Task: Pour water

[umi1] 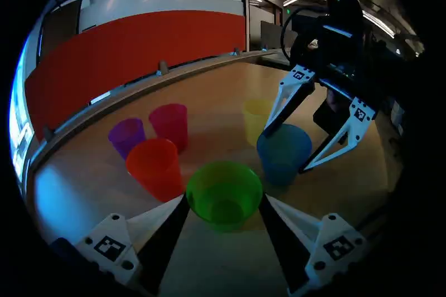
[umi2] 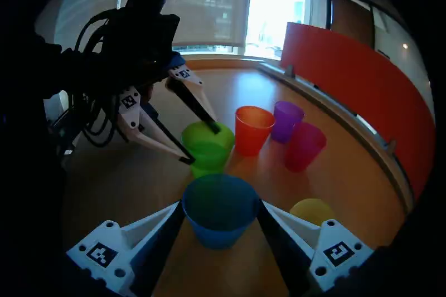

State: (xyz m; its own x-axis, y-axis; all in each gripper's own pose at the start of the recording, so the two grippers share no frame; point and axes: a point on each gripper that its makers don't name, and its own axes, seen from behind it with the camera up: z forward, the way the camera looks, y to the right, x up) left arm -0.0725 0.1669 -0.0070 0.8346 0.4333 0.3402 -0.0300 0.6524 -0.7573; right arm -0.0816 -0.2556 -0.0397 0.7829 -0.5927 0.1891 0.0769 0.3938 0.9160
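Two claws are each clamped on a cup. In the left gripper view, the left claw (umi1: 223,196) has both fingers pressed against the sides of the green cup (umi1: 224,185), which sits upright between them with its mouth open to the camera. Whether it holds water cannot be told. Just to that claw's left and a little ahead stands the orange cup (umi1: 155,166), close beside the green one. Further ahead on the left are the purple cup (umi1: 127,136) and the pink cup (umi1: 169,123), side by side. Ahead to the right, the right claw (umi1: 285,152) straddles the blue cup (umi1: 284,157), and the yellow cup (umi1: 255,117) stands just behind it.

In the right gripper view, the right claw (umi2: 220,204) grips the blue cup (umi2: 220,224), a finger against each side. The yellow cup (umi2: 313,210) is just to this claw's right. Straight ahead, the left claw (umi2: 202,144) reaches in from the left, with one fingertip at the far rim of the green cup (umi2: 207,155) and the other at its near side.

All the cups are on the wooden desk (umi2: 357,185). A red wall panel (umi2: 362,74) runs along its right edge, and a bright window (umi2: 267,7) lies beyond its far end.
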